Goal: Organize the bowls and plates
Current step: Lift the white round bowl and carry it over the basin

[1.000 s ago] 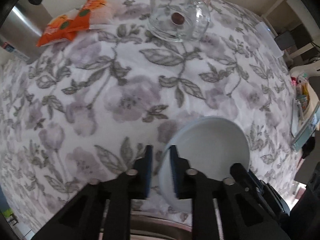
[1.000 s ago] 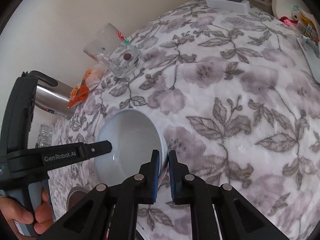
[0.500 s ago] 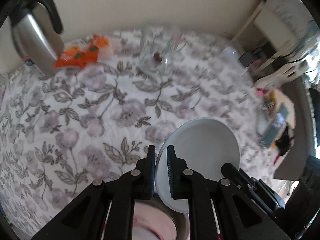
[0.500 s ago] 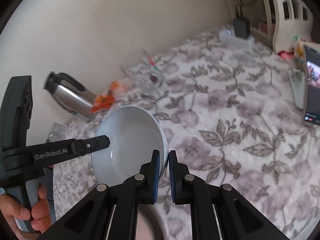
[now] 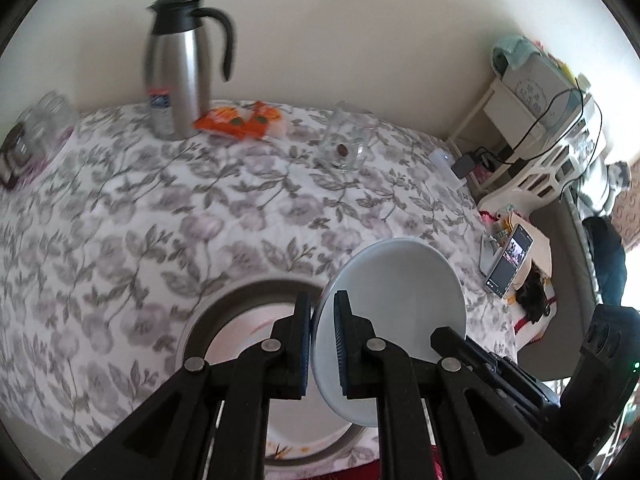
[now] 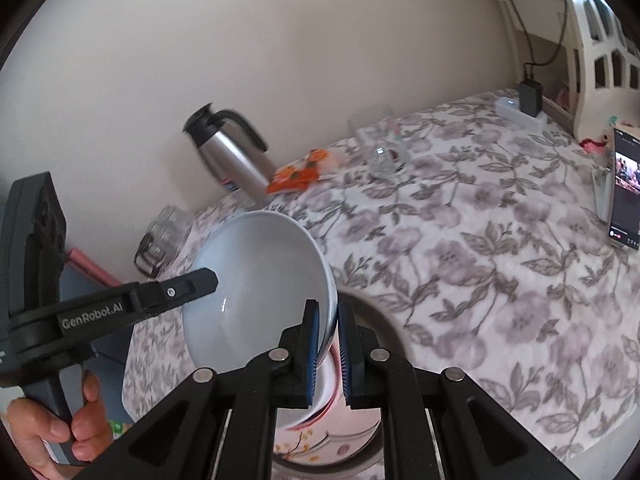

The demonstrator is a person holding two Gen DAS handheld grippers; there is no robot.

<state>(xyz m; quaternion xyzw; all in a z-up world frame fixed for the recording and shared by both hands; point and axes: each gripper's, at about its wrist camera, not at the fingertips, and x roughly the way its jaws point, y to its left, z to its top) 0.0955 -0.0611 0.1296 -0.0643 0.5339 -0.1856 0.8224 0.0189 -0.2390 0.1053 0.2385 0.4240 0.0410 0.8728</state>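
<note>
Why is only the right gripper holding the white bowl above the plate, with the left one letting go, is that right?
Not quite. Both grip it: the left gripper is also shut on the bowl rim, as the left wrist view shows. The right gripper holds the opposite rim above the plate.

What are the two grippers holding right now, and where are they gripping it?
Both hold the white bowl by its rim, on opposite sides: the left gripper and the right gripper are each shut on the rim, over the plate.

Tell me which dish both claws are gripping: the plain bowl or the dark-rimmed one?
The plain white bowl, pinched at opposite rims; the dark-rimmed dish lies beneath on the cloth.
</note>
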